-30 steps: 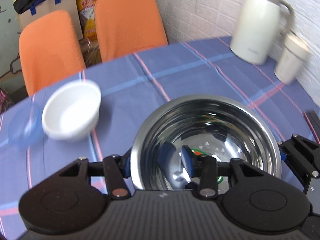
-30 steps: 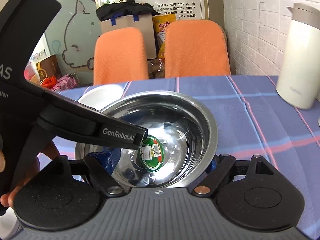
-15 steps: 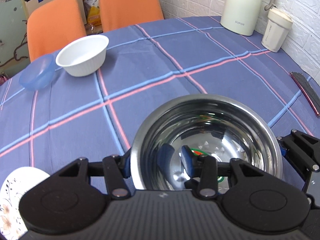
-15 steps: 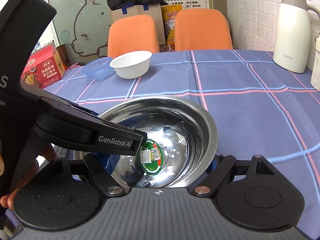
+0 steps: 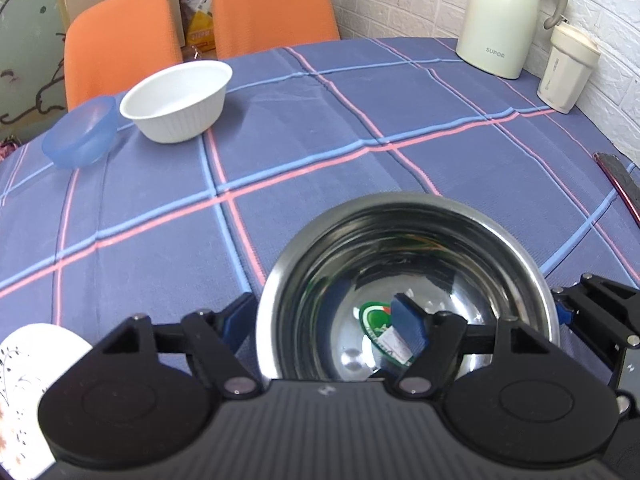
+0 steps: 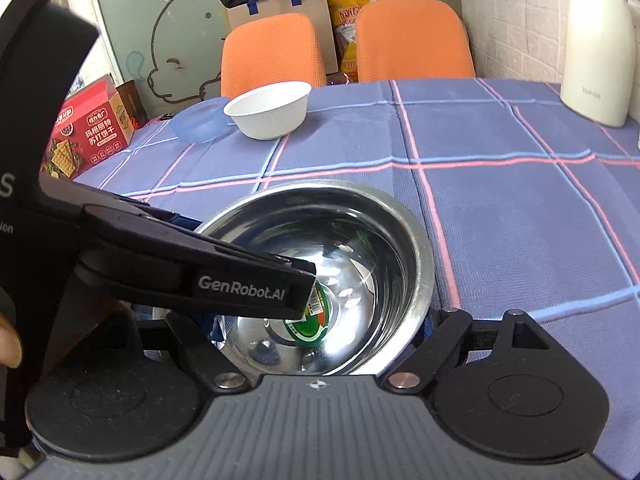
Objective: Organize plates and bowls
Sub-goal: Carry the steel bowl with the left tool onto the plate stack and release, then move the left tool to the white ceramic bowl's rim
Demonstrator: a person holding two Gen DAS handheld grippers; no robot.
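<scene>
Steel bowl gripped by both grippers above the checked tabletop.
Steel bowl rim is pinched by left gripper and right gripper, one finger inside each. Three bowls counted: steel, white bowl, blue bowl; one plate at near-left edge. Open cloth lies between. Two orange chairs are behind.

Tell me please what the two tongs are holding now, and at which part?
Both hold the steel bowl by its rim: the left tongs clamp the left side, one finger inside and one outside; the right tongs grip the opposite side the same way.
</scene>
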